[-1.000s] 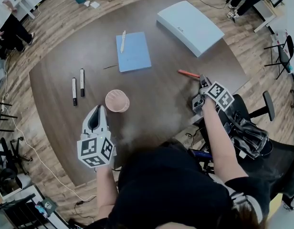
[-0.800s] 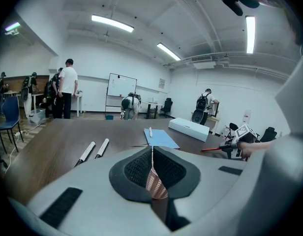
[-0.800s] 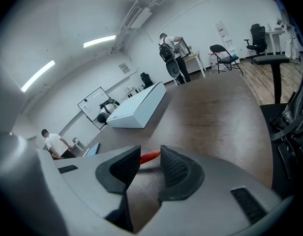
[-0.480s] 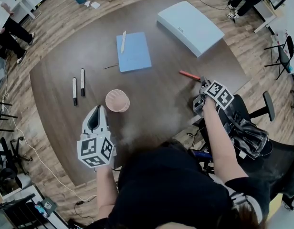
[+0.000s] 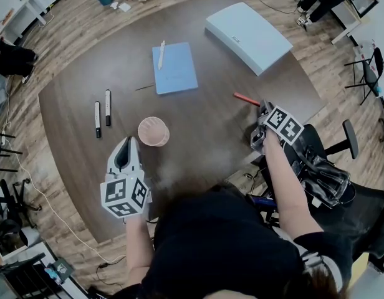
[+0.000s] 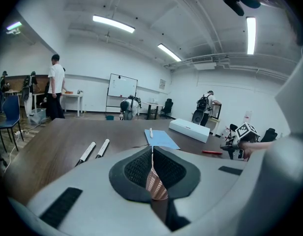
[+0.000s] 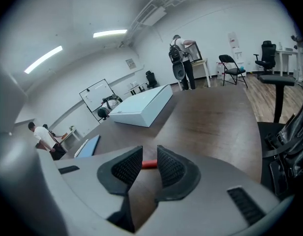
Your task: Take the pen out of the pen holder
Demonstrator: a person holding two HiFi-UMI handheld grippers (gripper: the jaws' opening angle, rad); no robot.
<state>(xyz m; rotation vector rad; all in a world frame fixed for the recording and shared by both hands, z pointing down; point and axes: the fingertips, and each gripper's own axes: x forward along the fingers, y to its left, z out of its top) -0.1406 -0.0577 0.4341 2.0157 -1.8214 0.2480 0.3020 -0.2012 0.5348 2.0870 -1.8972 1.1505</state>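
Note:
The pink ribbed pen holder (image 5: 153,131) stands upright near the table's middle, and no pen shows inside it. My left gripper (image 5: 132,142) is at its left rim, shut on the holder's wall, which shows as a pink strip (image 6: 155,183) between the pads. A red pen (image 5: 247,97) lies flat on the table to the right. My right gripper (image 5: 263,108) hovers just behind the pen's near end. Its jaws are closing but still apart, and the red pen (image 7: 149,164) is seen through the gap without touching the pads.
Two black-and-white markers (image 5: 102,113) lie left of the holder. A blue notebook (image 5: 175,67) with a white pen (image 5: 160,53) on it lies further back. A white box (image 5: 248,35) is at the back right. An office chair (image 5: 323,167) stands by the right table edge (image 5: 304,114).
My right gripper has rolled slightly and its jaws have narrowed; the red pen stays on the table. The left gripper and holder have not moved. A person at the far left walked away.

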